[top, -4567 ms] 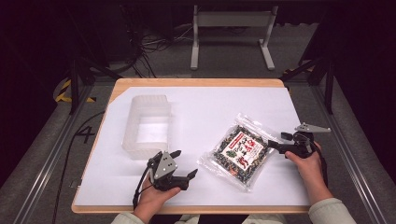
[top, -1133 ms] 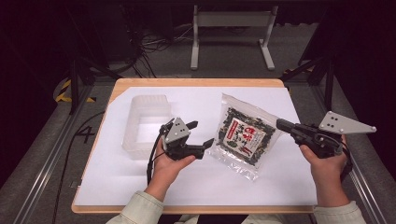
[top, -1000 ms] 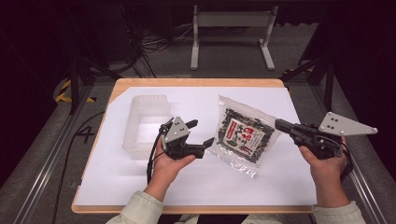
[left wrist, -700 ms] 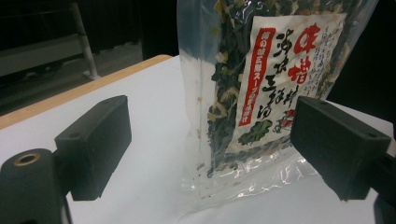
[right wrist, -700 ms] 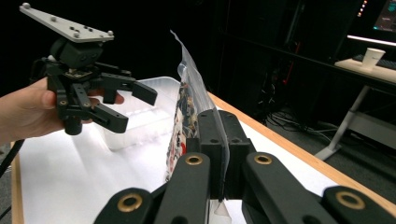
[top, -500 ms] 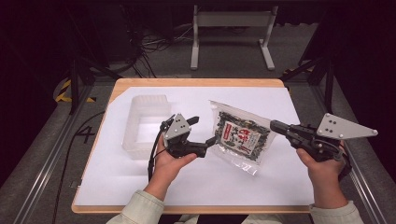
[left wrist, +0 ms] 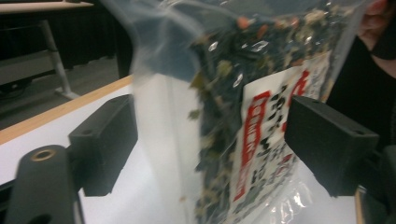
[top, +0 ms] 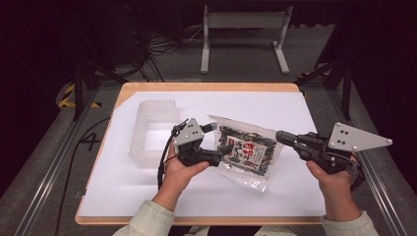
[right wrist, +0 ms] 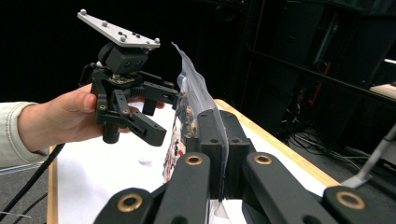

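The right gripper (top: 281,136) pinches the bag (top: 246,150) by its edge, holding it up off the worktop (top: 295,105) beside the tub (top: 152,130). That presents the other edge to the left gripper (top: 223,142), whose spread fingers (left wrist: 105,140) straddle it and have just been narrowing, not yet pressing.

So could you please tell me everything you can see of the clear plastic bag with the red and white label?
The clear plastic bag of dark dried flakes carries a white label with red print. It hangs tilted above the white table cover, its lower corner close to the sheet. The right gripper is shut on its clear edge. The left gripper has the opposite side between its jaws, which have just been closing, with the pads not yet pressing.
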A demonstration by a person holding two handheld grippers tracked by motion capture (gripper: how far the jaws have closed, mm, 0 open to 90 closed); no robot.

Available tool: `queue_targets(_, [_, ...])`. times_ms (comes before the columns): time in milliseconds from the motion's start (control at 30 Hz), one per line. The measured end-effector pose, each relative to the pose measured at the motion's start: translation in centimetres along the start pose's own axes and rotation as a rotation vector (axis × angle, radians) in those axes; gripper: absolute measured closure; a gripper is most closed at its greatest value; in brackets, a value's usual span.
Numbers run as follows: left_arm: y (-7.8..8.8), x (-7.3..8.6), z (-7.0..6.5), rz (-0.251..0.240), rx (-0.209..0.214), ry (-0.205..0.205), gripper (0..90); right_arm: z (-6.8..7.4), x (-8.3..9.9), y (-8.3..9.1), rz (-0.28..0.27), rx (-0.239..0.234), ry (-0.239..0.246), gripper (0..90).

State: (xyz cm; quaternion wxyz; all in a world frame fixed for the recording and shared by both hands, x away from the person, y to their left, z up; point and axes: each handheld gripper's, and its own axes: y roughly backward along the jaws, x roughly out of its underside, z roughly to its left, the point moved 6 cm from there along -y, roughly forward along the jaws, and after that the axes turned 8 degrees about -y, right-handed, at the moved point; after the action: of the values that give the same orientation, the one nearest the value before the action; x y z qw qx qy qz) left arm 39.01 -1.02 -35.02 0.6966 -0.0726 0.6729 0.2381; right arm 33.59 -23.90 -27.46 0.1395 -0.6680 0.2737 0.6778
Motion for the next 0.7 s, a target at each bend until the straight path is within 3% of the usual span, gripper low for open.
queue_targets(300, [0.50, -0.12, -0.03, -0.022, 0.028, -0.004, 25.0, -0.12, -0.10, -0.39, -0.033, -0.023, -0.019, 90.0])
queue_targets(500, [0.41, -0.04, -0.36, -0.009, 0.032, -0.024, 34.3, -0.29, -0.03, -0.29, -0.046, -0.017, -0.027, 90.0])
queue_targets(700, [0.54, -0.08, -0.53, 0.005, 0.082, -0.017, 46.4, -0.70, 0.21, -0.40, -0.048, -0.006, -0.046, 90.0])
